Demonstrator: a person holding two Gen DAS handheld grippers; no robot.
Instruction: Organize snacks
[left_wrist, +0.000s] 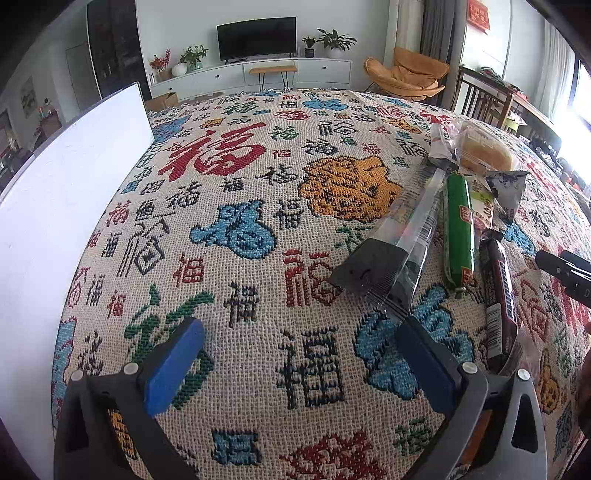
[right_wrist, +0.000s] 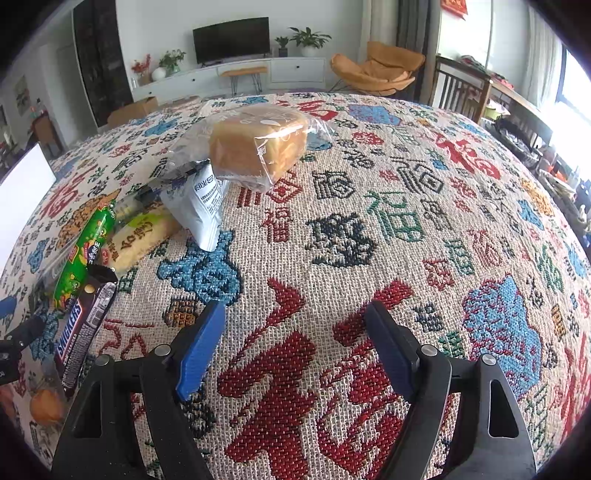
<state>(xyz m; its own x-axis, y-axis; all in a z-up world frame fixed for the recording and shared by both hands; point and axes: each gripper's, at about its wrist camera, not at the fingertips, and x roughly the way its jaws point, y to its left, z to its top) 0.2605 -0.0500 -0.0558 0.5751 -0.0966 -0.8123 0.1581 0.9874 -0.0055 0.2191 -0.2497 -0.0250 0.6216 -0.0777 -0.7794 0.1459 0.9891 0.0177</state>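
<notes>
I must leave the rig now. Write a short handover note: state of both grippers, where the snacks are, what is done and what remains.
Left gripper: open, empty, low over the tablecloth.
Right gripper: open, empty, also over the cloth.
Snacks lie in one loose cluster between the two grippers: wrapped bread, white sachet, yellow pack, green sausage, Snickers bar, long clear-and-black pack.
White box stands left of the left gripper.
Done: nothing visibly sorted.
Left: all the snacks.
</notes>
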